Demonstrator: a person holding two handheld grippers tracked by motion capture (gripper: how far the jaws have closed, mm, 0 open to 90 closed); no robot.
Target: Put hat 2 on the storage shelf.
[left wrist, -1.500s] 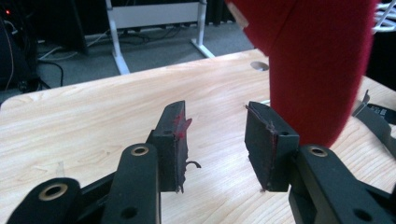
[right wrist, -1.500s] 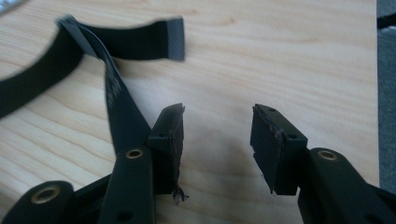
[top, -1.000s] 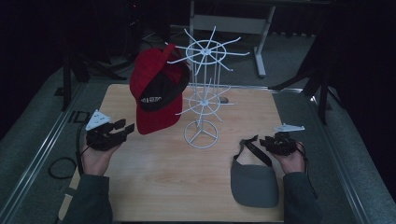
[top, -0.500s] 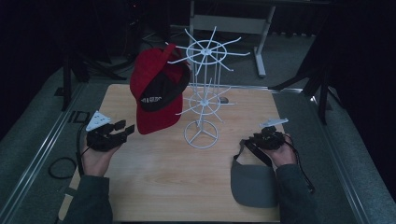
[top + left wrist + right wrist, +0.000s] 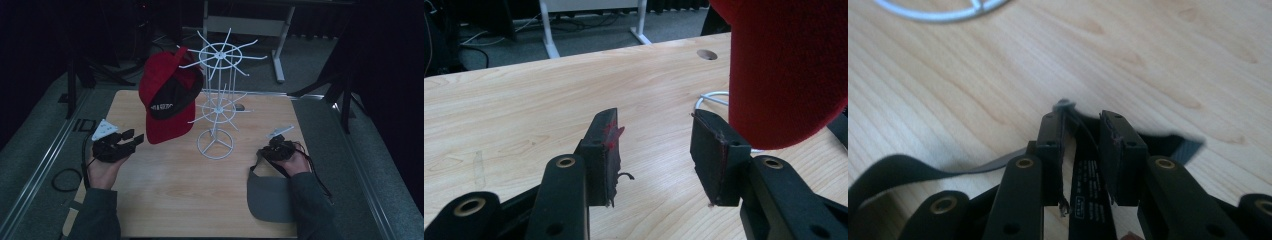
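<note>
Our right gripper (image 5: pixel 272 150) pinches the grey visor's strap (image 5: pixel 1088 185); our left gripper (image 5: pixel 656 150) gapes empty. The strap might slip out.

Lab or test room, by the look of it. I work at a light wooden table (image 5: pixel 165 200) with a cable hole, set on grey carpet (image 5: pixel 35 150) in a dark room. Behind it stand a white-legged desk (image 5: pixel 277 45) and black tripod legs (image 5: pixel 345 95). Loose cables (image 5: pixel 484 37) lie on the floor beyond the table edge.
</note>
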